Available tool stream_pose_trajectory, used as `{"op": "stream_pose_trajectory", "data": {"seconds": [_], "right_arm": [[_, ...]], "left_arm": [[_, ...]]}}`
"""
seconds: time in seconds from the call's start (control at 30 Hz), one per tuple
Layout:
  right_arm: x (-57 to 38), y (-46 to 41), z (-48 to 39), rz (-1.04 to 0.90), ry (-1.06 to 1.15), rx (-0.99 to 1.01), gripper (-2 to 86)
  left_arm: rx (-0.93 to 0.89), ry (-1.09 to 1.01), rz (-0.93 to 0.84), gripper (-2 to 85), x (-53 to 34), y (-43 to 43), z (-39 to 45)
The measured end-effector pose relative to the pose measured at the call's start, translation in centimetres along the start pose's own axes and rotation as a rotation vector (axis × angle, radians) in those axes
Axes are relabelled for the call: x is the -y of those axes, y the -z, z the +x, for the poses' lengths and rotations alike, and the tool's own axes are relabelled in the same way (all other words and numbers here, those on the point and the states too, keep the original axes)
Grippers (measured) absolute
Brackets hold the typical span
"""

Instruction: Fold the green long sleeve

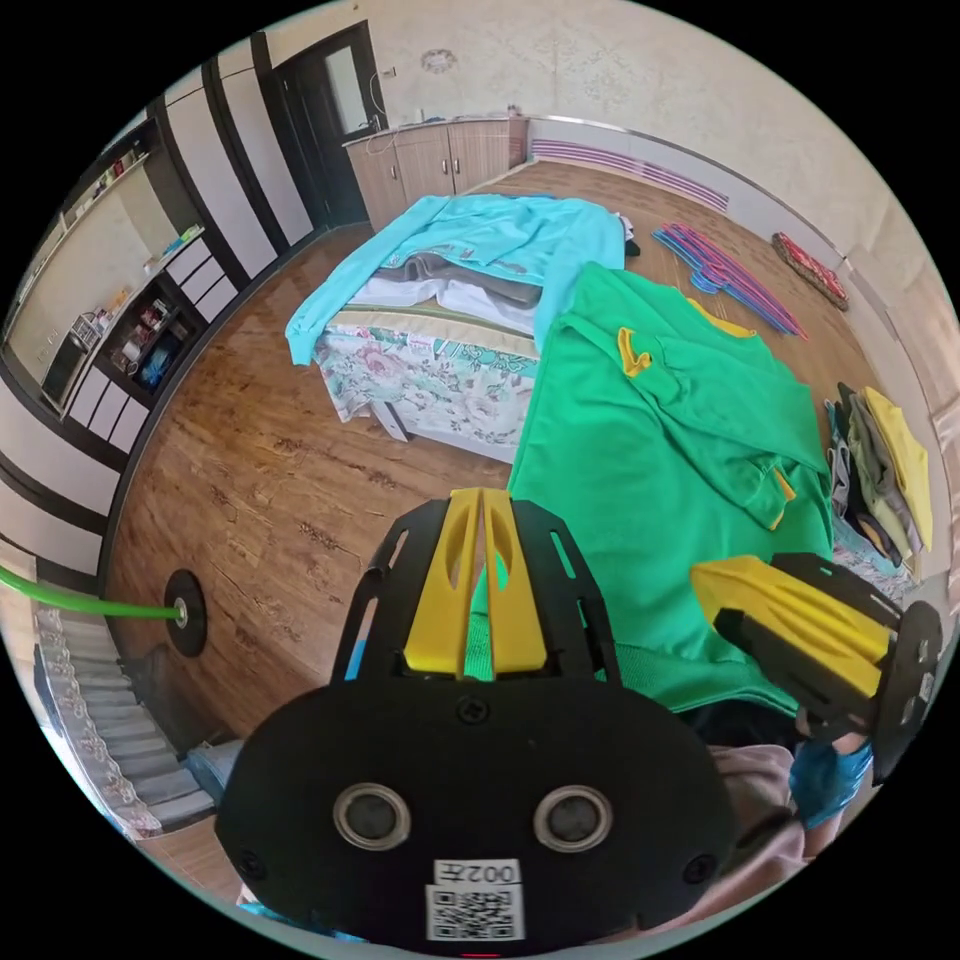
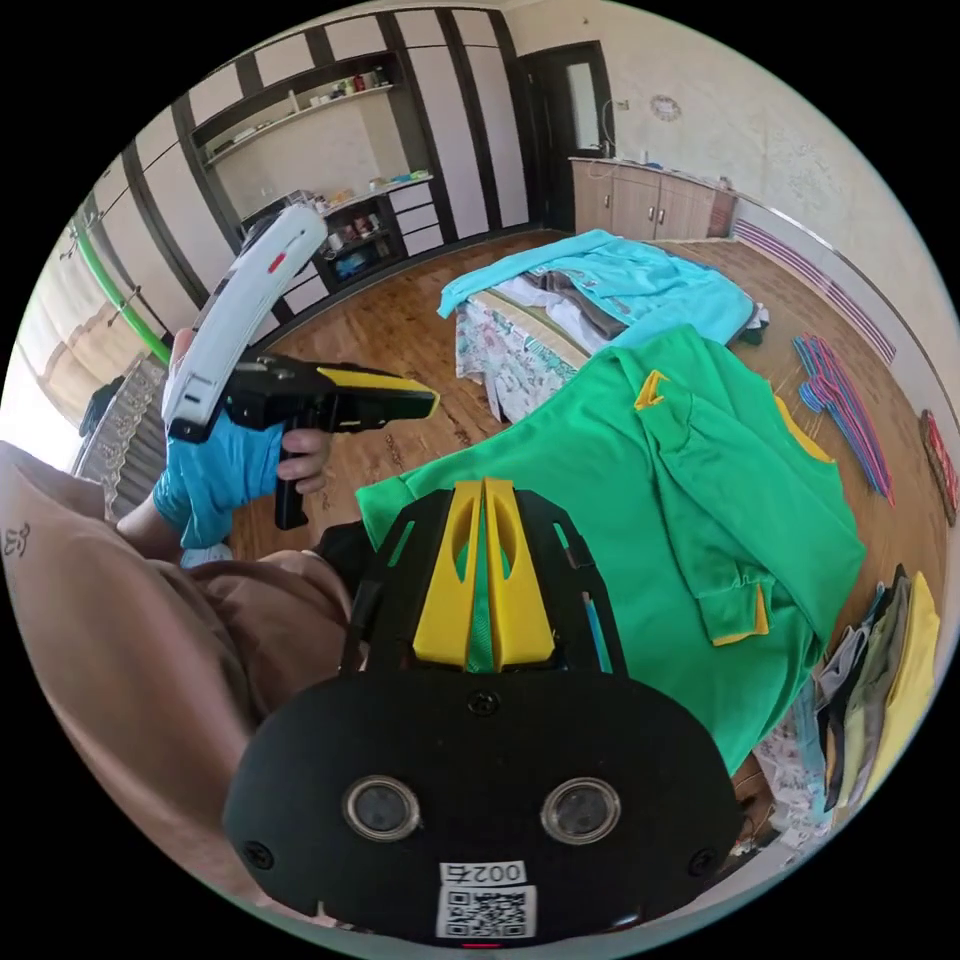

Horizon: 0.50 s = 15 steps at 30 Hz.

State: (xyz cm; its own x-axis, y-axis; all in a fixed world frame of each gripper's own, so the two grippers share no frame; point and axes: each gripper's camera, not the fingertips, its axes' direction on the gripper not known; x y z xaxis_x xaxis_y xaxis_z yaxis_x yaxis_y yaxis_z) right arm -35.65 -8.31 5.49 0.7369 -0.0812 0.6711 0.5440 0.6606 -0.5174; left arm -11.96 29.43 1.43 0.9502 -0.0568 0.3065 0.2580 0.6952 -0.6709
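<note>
- Lying spread on a low bed, the green shirt (image 1: 650, 470) has one long sleeve (image 1: 735, 400) already crossed over its body, the yellow-edged cuff (image 1: 780, 490) resting on the chest; that looks like a first fold done.
- Both claws pinch the shirt's near hem, judging from the green cloth showing between each pair of yellow jaws: the left gripper (image 1: 480, 585) is closed narrow on it, and the right gripper (image 2: 483, 580) likewise, so the hem is held at two corners, probably ready to be carried toward the far collar (image 2: 652, 390).
- The right gripper also shows at the near right of the left gripper view, the left gripper at the left of the right gripper view, held in a blue-gloved hand (image 2: 225, 470).
- Beyond the shirt, a light blue garment (image 1: 480, 240) covers the far part of the bed (image 1: 420, 375), so folding room ends there.
- A pile of clothes (image 1: 880, 470) crowds the right edge; hangers (image 1: 730, 275) lie on the wood floor (image 1: 260, 480), which is open to the left.
</note>
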Motion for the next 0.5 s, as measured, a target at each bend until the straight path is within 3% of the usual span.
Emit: {"op": "stream_pose_trajectory", "data": {"seconds": [0.23, 0.5], "right_arm": [[0.3, -1.6, -2.6, -0.033, 0.263, 0.240, 8.8], [0.7, -4.7, -4.2, -0.161, 0.358, 0.202, 8.9]], "left_arm": [[0.097, 0.001, 0.040, -1.0, -0.5, 0.3, -1.1], [0.125, -0.003, 0.098, -1.0, -1.2, 0.9, -1.7]]}}
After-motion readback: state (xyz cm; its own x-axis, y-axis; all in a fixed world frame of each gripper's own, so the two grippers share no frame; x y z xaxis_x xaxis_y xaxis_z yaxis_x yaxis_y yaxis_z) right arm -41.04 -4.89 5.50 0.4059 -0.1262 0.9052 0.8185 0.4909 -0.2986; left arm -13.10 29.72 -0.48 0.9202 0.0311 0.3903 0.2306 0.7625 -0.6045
